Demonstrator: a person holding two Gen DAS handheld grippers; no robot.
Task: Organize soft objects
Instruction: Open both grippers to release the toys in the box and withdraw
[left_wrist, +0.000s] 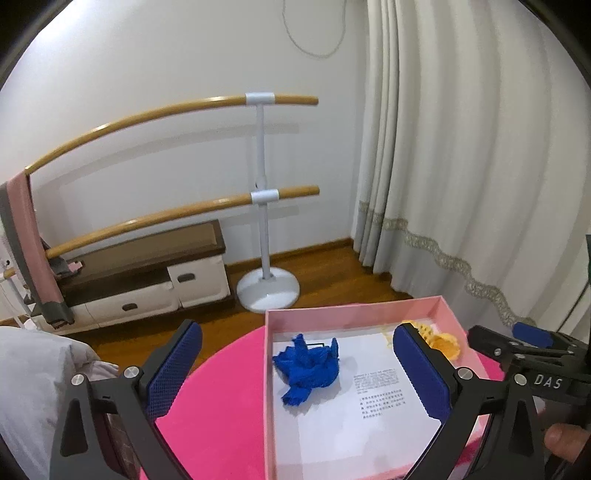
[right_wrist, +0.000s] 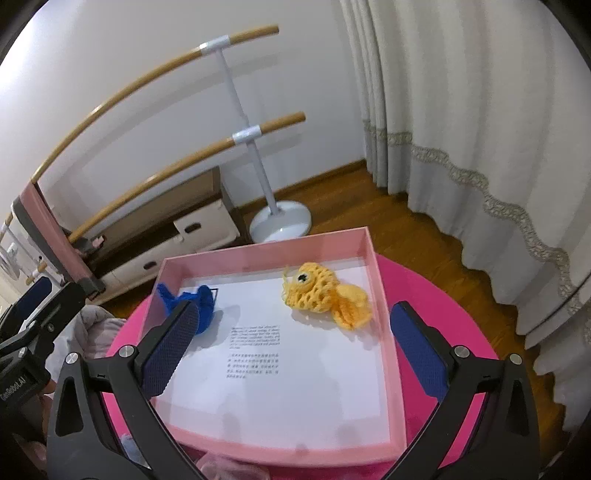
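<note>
Now, from the left wrist camera, the left gripper (left_wrist: 295, 373) with its black arms and blue pads is spread wide and holds nothing. Between its fingers, lower down, sits the shallow pink cardboard box (left_wrist: 269, 369) on the round bright pink table (left_wrist: 221, 413). A crumpled blue crochet toy (left_wrist: 307, 363) lies on the white printed paper sheet (left_wrist: 369, 424) at the far left part of the box. A bit of the yellow crochet fish toy (left_wrist: 445, 341) peeks out behind the right pad, near the far right corner. From the right wrist camera, the right gripper (right_wrist: 291, 350) is also spread wide and empty, and it hangs over the near half of the box. The yellow fish lies on the paper near the far right wall, well apart from the blue toy by the left wall. Both soft toys look already put away, so I think the job is to find what is left. Something pale and soft (right_wrist: 229, 465) shows at the near edge of the table, but it is too blurry to name. To do this well, come down slowly over one toy, pinch its fat middle gently, and lift straight up so the thin box wall does not get bumped.
</note>
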